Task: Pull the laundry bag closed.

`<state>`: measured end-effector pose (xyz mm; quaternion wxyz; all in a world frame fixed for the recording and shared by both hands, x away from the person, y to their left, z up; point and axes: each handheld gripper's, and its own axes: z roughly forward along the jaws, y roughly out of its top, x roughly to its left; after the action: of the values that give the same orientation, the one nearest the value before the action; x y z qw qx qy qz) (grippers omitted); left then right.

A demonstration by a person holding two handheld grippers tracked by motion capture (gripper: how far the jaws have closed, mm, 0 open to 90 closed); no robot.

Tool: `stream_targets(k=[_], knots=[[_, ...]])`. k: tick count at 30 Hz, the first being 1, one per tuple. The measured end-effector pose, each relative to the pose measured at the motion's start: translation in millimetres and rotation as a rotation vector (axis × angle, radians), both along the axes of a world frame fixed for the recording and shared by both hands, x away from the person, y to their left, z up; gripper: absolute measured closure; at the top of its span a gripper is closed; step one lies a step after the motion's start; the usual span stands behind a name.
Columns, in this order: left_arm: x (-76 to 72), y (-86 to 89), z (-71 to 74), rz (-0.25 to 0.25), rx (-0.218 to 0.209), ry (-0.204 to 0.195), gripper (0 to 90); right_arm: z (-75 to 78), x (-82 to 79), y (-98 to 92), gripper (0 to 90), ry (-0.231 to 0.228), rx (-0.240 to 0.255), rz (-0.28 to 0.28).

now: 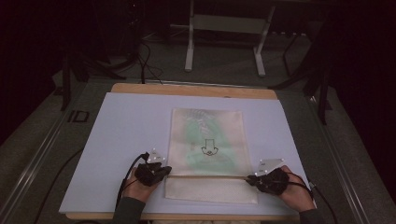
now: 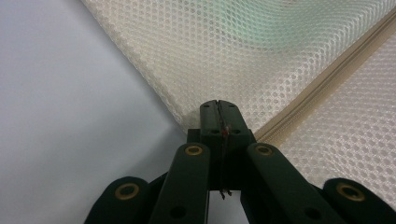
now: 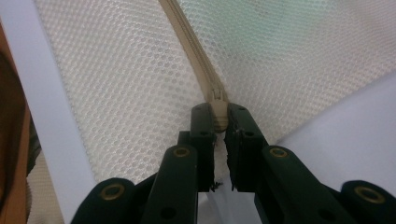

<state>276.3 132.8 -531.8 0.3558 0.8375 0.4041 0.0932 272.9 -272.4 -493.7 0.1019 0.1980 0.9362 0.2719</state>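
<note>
A cream mesh bag point(image 1: 205, 140) lies flat on the pale board point(image 1: 126, 126), with a green garment bearing a black print inside it. Its zipper point(image 1: 208, 176) runs left to right near the bag's near end. My left gripper point(image 1: 166, 171) sits at the zipper's left end; in the left gripper view it point(image 2: 218, 105) is shut on the bag's edge point(image 2: 196, 112) beside the zipper tape point(image 2: 322, 84). At the right end, my right gripper point(image 1: 249, 178) pinches the beige zipper pull point(image 3: 218, 112), its jaws point(image 3: 218, 122) shut on it just below the slider.
The board rests on a wooden table point(image 1: 196, 89) whose near edge shows below my hands. Past the far edge stands a white metal frame point(image 1: 189, 46) on the grey floor. Black cables point(image 1: 122, 184) trail from the grippers. The room around is dark.
</note>
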Motion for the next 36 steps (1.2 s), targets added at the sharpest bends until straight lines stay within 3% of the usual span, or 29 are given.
stream_targets(k=[25,36], knots=[[0.0,0.1,0.1,0.004,-0.003,0.004,89.6,-5.5,1.3,-13.0,82.1,0.042,0.018,-0.024],[-0.7,-1.5,0.7,0.001,0.011,-0.005,89.3,-5.1,2.0,-16.2,72.8,0.031,0.070,-0.037]])
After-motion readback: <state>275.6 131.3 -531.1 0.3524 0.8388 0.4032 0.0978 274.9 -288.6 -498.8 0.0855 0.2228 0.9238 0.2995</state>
